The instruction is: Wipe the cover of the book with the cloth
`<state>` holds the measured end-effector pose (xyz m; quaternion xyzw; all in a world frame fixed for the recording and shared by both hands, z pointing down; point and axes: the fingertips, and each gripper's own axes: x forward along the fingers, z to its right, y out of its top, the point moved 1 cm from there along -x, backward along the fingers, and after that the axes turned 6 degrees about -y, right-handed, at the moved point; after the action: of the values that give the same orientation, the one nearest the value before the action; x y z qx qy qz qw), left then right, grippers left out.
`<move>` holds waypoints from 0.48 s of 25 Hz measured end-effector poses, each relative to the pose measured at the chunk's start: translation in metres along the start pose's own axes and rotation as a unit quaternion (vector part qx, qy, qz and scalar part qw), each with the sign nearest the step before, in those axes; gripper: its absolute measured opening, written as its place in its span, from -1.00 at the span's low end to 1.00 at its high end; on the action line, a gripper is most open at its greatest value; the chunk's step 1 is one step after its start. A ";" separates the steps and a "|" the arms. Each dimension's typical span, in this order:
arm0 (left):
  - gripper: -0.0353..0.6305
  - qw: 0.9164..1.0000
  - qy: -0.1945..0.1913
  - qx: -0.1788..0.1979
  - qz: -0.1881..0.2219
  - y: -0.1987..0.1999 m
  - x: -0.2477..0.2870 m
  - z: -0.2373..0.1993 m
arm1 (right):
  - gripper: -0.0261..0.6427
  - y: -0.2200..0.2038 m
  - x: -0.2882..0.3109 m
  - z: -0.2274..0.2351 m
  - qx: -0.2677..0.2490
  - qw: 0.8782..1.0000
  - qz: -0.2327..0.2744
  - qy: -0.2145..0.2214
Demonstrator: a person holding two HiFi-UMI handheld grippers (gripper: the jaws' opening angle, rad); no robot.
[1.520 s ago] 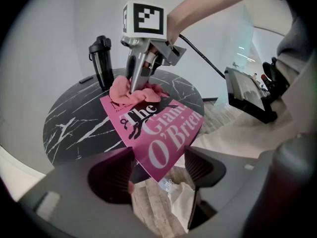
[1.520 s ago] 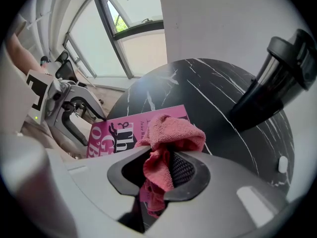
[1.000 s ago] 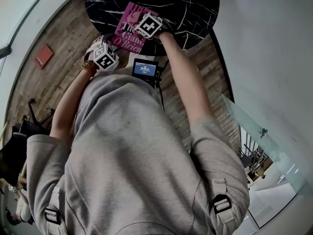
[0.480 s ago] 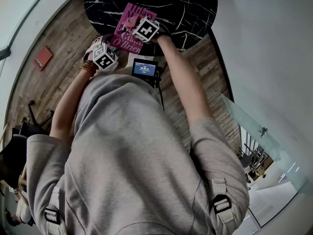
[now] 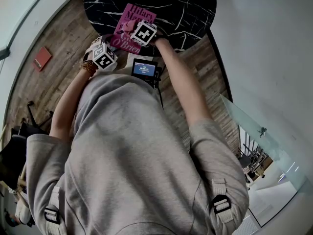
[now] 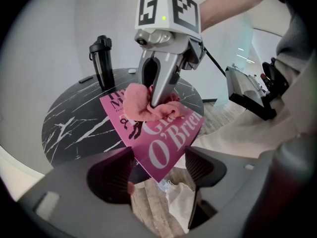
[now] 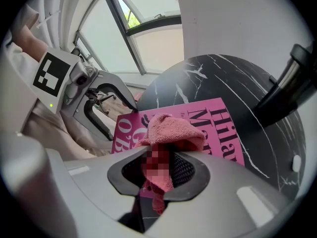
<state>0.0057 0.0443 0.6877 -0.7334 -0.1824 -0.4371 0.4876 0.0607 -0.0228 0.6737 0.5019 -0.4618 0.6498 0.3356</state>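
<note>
Round black white-veined table [image 5: 188, 6] on a wood-plank floor [image 5: 58, 38]: a cloth sits on a pink book's cover.
The right gripper [image 7: 158, 165] has its jaws closed tight on a pink cloth [image 7: 171, 130], with a bunch of it bulging out past the tips and resting on the book [image 7: 218, 128] around the middle of its cover. The left gripper [image 6: 158, 165] stands with its jaws wide apart. The book's near corner, which overhangs the table edge, lies in the gap, and neither pad clearly presses it. The book lies flat near the table's front edge, angled to it. A black bottle [image 6: 101, 61] stands upright farther back on the table, apart from the book. A small device with a lit screen [image 5: 145, 68] hangs at the person's chest.
</note>
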 end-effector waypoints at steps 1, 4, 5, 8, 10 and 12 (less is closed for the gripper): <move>0.12 1.000 0.000 0.000 0.000 0.000 0.000 0.000 | -0.63 0.000 0.000 -0.001 -0.001 1.000 -0.001 0.000; 0.12 1.000 -0.001 0.000 0.000 0.000 0.001 0.000 | -0.63 0.000 0.001 -0.004 -0.006 1.000 -0.003 0.005; 0.12 1.000 -0.001 0.000 0.000 0.000 0.001 0.000 | -0.64 0.000 0.001 -0.006 -0.006 1.000 -0.004 0.008; 0.12 1.000 -0.002 -0.001 0.000 0.000 0.001 0.000 | -0.64 -0.001 0.002 -0.010 -0.007 1.000 -0.005 0.016; 0.12 1.000 -0.003 0.000 0.001 -0.001 0.001 0.000 | -0.64 -0.002 0.004 -0.015 -0.015 1.000 -0.009 0.019; 0.12 1.000 -0.003 0.000 0.001 -0.001 0.001 -0.001 | -0.64 -0.001 0.001 -0.020 -0.030 0.999 -0.017 0.019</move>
<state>0.0049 0.0441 0.6889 -0.7349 -0.1831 -0.4339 0.4879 0.0545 -0.0033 0.6737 0.4869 -0.4658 0.6395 0.3701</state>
